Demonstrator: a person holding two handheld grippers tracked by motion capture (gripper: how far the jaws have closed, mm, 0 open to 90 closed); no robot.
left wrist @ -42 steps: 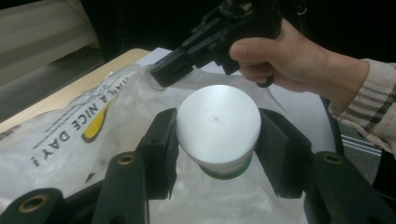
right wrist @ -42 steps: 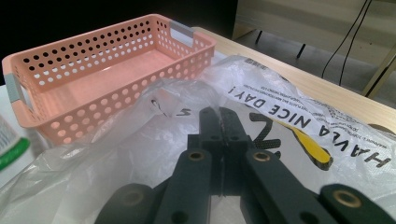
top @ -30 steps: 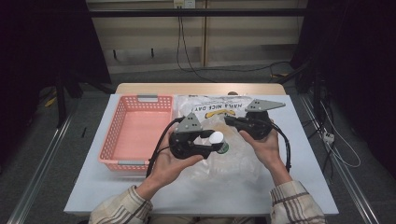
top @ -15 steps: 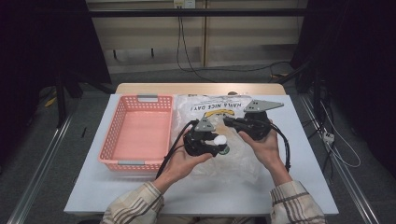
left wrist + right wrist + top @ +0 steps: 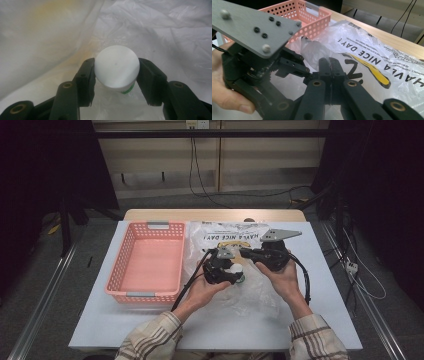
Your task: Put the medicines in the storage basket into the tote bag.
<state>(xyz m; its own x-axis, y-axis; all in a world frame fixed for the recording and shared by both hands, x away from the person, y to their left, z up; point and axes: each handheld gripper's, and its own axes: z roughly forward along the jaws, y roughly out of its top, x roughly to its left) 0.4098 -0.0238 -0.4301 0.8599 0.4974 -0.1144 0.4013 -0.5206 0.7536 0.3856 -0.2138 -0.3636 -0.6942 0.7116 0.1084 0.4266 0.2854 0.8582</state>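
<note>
A small white round container with a green band [image 5: 116, 70] sits between the jaws of my left gripper [image 5: 116, 77], which is shut on its sides. Thin white film of the plastic bag [image 5: 162, 30] surrounds it. From above, the left gripper [image 5: 231, 270] and the container [image 5: 236, 271] are low over the crumpled bag [image 5: 235, 234] printed "HAVE A NICE DAY!". My right gripper [image 5: 246, 253] points left, right behind the left one. Its jaws [image 5: 329, 65] are pressed together on a fold of the bag's film [image 5: 312, 51]. The left gripper's grey plate [image 5: 254, 25] is close on its left.
A pink perforated basket [image 5: 116, 279] stands on the left of the white table [image 5: 330, 320], next to the bag, and nothing shows inside it. Its corner [image 5: 312, 15] rises behind the grippers. Cables trail from both grippers toward the person's sleeves.
My left gripper has moved right and down with the white container, closer to the right gripper and in among the bag's film. The right gripper has stayed in place.
</note>
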